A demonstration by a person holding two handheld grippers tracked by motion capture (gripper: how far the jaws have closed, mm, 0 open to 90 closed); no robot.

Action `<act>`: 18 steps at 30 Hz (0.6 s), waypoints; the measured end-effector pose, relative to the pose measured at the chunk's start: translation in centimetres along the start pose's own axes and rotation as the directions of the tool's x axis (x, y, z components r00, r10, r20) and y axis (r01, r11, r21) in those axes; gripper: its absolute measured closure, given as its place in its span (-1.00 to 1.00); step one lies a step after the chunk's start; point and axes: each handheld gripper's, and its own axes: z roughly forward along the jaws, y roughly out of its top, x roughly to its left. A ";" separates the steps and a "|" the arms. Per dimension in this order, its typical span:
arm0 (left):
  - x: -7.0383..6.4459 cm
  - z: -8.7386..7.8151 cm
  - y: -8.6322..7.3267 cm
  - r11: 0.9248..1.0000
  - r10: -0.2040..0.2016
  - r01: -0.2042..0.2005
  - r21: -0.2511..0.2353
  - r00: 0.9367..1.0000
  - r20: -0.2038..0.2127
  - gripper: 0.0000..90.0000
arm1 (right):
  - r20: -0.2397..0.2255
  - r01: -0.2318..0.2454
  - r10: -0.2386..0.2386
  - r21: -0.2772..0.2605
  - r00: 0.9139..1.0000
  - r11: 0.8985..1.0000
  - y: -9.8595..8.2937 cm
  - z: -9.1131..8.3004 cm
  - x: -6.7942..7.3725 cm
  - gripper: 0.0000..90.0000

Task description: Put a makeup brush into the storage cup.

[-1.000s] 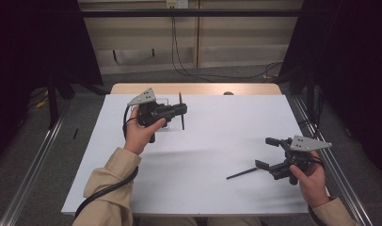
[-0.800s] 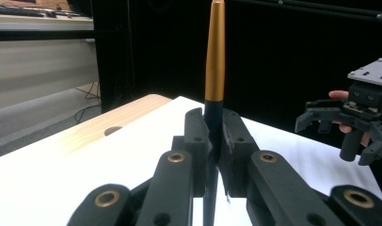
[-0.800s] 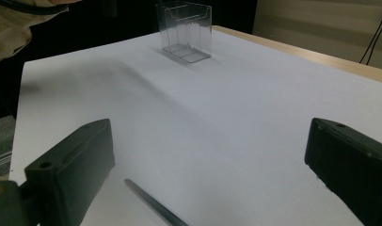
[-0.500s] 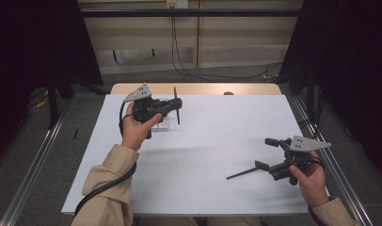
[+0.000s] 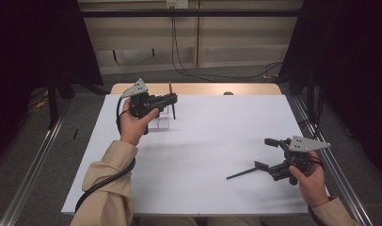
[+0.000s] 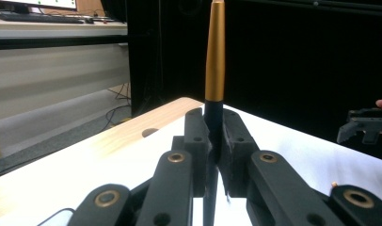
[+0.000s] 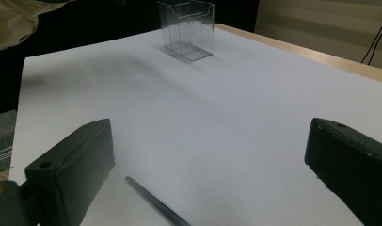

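High view: the left gripper (image 5: 172,98) holds a pen (image 5: 172,111) upright over a clear holder (image 5: 160,122) at the far left of the white worktop (image 5: 208,155). The right gripper (image 5: 266,153) rests near the right edge, a dark stick (image 5: 241,173) beside it.

Left gripper view: fingers (image 6: 236,141) clamp the pen's (image 6: 214,61) black lower part; its gold part rises above.

Right gripper view: fingers (image 7: 71,165) spread wide apart, gripping nothing; the stick (image 7: 154,202) lies between them, the holder (image 7: 188,29) far off.

Black pen (image 6: 214,94) with gold upper end, upright, above clear plastic holder (image 7: 188,30) standing at far-left of white sheet.
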 end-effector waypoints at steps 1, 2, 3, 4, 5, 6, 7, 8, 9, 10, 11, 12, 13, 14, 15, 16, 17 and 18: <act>0.1 0.0 0.1 1.000 -0.002 0.002 0.001 1.000 -0.002 0.85 | -0.002 -0.001 0.001 -0.001 1.000 1.000 0.0 0.0 0.0 -0.97; 0.2 0.0 0.1 1.000 -0.006 0.006 -0.004 1.000 -0.008 0.85 | -0.001 0.000 0.000 -0.002 1.000 1.000 0.0 0.0 0.0 -0.97; 0.3 0.0 0.1 1.000 -0.003 0.003 -0.006 1.000 -0.015 0.85 | 0.001 -0.001 0.001 -0.002 1.000 1.000 0.0 0.0 0.0 -0.97; 0.3 0.0 0.2 1.000 -0.006 0.006 -0.005 1.000 -0.020 0.85 | 0.000 -0.001 0.001 -0.001 1.000 1.000 0.0 0.0 0.0 -0.97; 0.5 0.0 0.2 1.000 -0.003 0.003 -0.006 1.000 -0.025 0.85 | 0.000 -0.001 0.001 -0.003 1.000 1.000 0.0 0.0 0.0 -0.97; 0.5 0.0 0.2 1.000 0.000 -0.001 -0.005 0.999 -0.035 0.85 | -0.001 -0.002 0.002 -0.003 1.000 1.000 0.0 0.0 0.0 -0.97; 0.6 0.0 0.1 1.000 -0.002 0.002 -0.003 0.999 -0.040 0.85 | 0.000 0.001 -0.001 -0.003 1.000 1.000 0.0 0.0 0.0 -0.97; 0.7 0.0 0.1 1.000 -0.007 0.007 -0.009 0.999 -0.042 0.85 | -0.001 0.001 -0.001 -0.005 1.000 1.000 0.0 0.0 0.0 -0.97; 0.8 0.0 0.0 1.000 -0.007 0.007 -0.010 0.999 -0.051 0.85 | -0.001 0.000 0.000 -0.005 1.000 1.000 0.0 0.0 0.0 -0.97; 0.9 0.0 0.0 1.000 -0.010 0.009 -0.013 0.998 -0.061 0.85 | 0.000 0.002 -0.002 -0.004 1.000 1.000 0.0 0.0 0.0 -0.97; 1.0 0.0 0.0 1.000 -0.008 0.007 -0.011 0.998 -0.064 0.85 | 0.002 0.003 -0.003 -0.003 1.000 1.000 0.0 0.0 0.0 -0.98; 1.1 0.0 -0.1 1.000 -0.014 0.013 -0.016 0.998 -0.066 0.85 | 0.002 0.003 -0.003 -0.004 1.000 1.000 0.0 0.0 0.0 -0.98; 1.1 0.0 -0.1 1.000 -0.016 0.015 -0.017 0.997 -0.069 0.85 | 0.000 0.004 -0.004 -0.004 1.000 1.000 0.0 0.0 0.0 -0.98; 1.2 -0.1 -0.1 1.000 -0.011 0.009 -0.017 0.997 -0.075 0.85 | 0.000 0.006 -0.006 -0.003 1.000 1.000 0.0 0.0 0.0 -0.98; 1.3 -0.1 0.0 1.000 -0.015 0.013 -0.021 0.997 -0.074 0.85 | 0.002 0.006 -0.006 -0.003 1.000 1.000 0.0 0.0 0.0 -0.98; 1.4 -0.2 0.0 1.000 -0.014 0.012 -0.018 0.997 -0.079 0.85 | -0.002 0.006 -0.006 -0.003 1.000 1.000 0.0 0.0 0.0 -0.98; 1.5 -0.2 0.0 1.000 -0.017 0.015 -0.020 0.997 -0.082 0.85 | 0.000 0.005 -0.005 -0.003 1.000 1.000 0.0 0.0 0.0 -0.98; 1.5 -0.3 0.1 1.000 -0.016 0.015 -0.020 0.996 -0.083 0.85 | 0.002 0.005 -0.005 -0.003 1.000 1.000 0.0 0.0 0.0 -0.98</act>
